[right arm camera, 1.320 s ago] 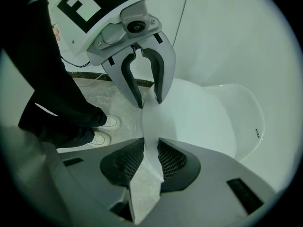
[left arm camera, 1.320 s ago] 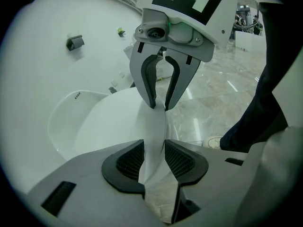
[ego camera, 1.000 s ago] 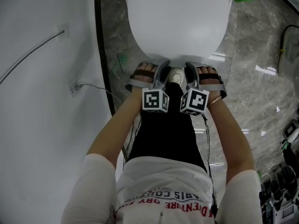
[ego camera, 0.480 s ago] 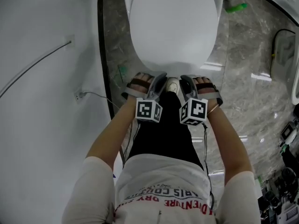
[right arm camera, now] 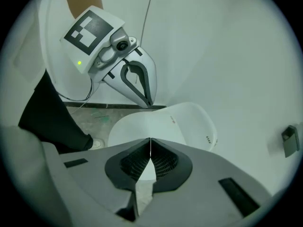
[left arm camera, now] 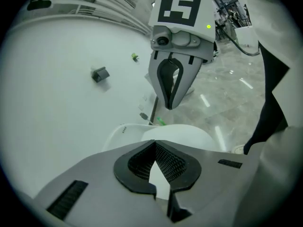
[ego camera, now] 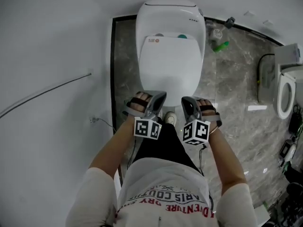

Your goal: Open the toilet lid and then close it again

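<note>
toilet (ego camera: 170,13): white, against the white wall (ego camera: 47,41), at the top middle of the head view.
toilet lid (ego camera: 168,65): down flat over the bowl, its front edge towards the person.
left gripper (ego camera: 159,96): jaws pressed together with nothing between them; it points down and forward at the front of the lid and is not touching it.
right gripper (ego camera: 186,101): jaws together at the tips, nothing held; just beside the left gripper with a small gap between the two, also clear of the lid.
hands: each is strapped to its gripper, arms reaching forward from the body.
shoe (ego camera: 170,119): a light one on the floor between the two grippers, just in front of the toilet.
floor (ego camera: 236,89): grey marbled tile with bright reflections.
green bottle (ego camera: 220,45): lying on the floor to the right of the toilet, near the wall.
second toilet (ego camera: 285,91): at the right edge, seat ring showing, well apart from the first.
cable (ego camera: 47,91): a thin line running across the wall on the left.
socket (ego camera: 93,120): small, on the wall to the left, with a thin cord leading away towards the person.
dark strip (ego camera: 113,70): runs along the foot of the left wall beside the toilet.
</note>
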Demonstrator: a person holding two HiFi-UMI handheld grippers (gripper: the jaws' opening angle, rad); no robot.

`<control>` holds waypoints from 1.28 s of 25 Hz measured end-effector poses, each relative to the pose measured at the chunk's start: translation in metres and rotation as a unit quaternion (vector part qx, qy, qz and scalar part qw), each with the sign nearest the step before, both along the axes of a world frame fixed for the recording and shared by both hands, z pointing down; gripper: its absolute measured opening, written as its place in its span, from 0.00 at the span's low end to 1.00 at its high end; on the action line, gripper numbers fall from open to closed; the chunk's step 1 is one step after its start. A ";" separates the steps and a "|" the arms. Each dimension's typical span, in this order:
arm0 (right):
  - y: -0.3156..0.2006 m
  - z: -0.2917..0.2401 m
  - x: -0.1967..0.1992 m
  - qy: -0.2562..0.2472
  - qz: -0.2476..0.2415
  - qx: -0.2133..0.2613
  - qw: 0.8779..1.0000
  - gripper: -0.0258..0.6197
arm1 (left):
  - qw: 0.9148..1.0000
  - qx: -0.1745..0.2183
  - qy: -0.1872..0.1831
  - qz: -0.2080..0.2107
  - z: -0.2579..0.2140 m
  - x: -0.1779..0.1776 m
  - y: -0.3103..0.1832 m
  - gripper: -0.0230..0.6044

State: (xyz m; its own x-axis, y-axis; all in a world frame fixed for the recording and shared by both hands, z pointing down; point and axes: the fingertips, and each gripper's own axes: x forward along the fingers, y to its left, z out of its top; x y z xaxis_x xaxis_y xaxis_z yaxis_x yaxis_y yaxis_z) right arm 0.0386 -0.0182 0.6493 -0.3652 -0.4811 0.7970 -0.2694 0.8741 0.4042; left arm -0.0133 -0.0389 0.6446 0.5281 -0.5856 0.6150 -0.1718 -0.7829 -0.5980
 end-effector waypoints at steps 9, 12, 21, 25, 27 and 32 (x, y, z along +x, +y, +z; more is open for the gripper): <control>-0.032 -0.189 0.009 -0.080 0.084 0.098 0.988 0.06 | 0.987 0.074 0.114 -0.082 -0.196 -0.003 -0.023 0.05; -0.027 -0.240 0.009 -0.103 0.103 0.121 0.982 0.06 | 0.980 0.095 0.148 -0.096 -0.255 -0.005 -0.020 0.05; -0.027 -0.362 0.014 -0.221 0.196 0.174 0.940 0.06 | 0.931 0.082 0.315 -0.165 -0.390 -0.016 -0.018 0.05; -0.027 -0.398 0.016 -0.280 0.232 0.185 0.913 0.06 | 0.896 0.070 0.394 -0.191 -0.427 -0.025 -0.011 0.05; -0.026 -0.411 0.017 -0.315 0.248 0.181 0.898 0.06 | 0.882 0.060 0.421 -0.203 -0.437 -0.031 -0.009 0.05; -0.028 -0.430 0.017 -0.370 0.265 0.171 0.874 0.06 | 0.866 0.060 0.445 -0.222 -0.452 -0.047 -0.007 0.05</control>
State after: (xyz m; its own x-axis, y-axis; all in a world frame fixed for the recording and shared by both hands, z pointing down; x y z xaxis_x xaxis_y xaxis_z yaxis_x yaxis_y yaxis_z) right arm 0.0557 -0.0462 0.2192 -0.3731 -0.9027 0.2142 -0.8983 0.4092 0.1602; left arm -0.0604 -0.0456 0.1921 0.4688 -0.8833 0.0013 -0.8737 -0.4639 -0.1465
